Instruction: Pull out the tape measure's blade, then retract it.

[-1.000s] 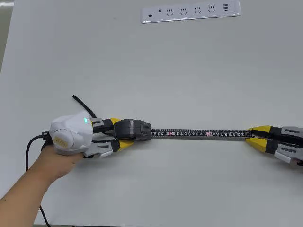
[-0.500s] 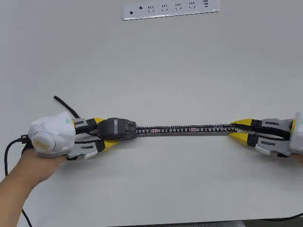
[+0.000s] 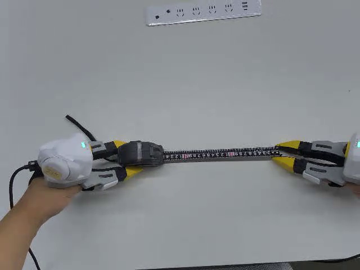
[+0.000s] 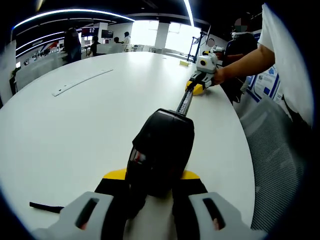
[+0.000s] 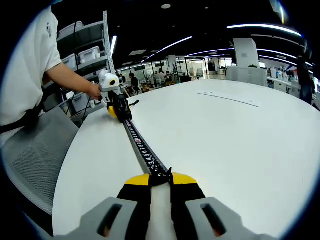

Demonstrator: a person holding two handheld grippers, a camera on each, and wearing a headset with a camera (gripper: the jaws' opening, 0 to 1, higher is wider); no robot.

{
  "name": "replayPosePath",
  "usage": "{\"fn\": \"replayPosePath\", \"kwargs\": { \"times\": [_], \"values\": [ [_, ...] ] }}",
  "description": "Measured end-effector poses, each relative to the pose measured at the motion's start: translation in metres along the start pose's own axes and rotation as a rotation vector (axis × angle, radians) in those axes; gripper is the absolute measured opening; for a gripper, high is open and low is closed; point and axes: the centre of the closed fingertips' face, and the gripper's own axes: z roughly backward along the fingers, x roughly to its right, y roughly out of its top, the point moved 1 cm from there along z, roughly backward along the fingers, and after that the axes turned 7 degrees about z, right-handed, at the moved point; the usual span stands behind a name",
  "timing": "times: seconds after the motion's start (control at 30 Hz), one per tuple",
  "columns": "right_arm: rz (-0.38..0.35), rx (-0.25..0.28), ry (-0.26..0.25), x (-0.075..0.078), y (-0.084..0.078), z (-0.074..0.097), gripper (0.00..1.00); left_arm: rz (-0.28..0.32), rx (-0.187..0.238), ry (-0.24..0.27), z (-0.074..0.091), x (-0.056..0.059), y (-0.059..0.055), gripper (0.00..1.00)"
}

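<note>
Now my left gripper (image 3: 126, 157) at nine o'clock clamps the tape measure (image 3: 142, 153), and my right gripper (image 3: 286, 154) at three pinches the tip of the drawn-out blade (image 3: 225, 153). Retraction comes next, I reckon: feed it back slowly.

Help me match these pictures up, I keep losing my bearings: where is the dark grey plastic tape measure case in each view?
Head view: dark grey plastic tape measure case left of centre, clamped in the left gripper.
Left gripper view: case centre foreground, between the jaws.
Right gripper view: case small, upper left, at the black blade's far end.
Shared landmark: long white power strip.
</note>
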Motion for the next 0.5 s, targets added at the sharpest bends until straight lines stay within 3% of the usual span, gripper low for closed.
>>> {"fn": "replayPosePath", "kwargs": {
  "times": [0.5],
  "values": [
    [0.002,-0.008,-0.012,-0.0034,0.0012,0.0000,0.18,-0.021,-0.013,0.026,0.0008,-0.0036,0.0001,0.33]
  ]
}}
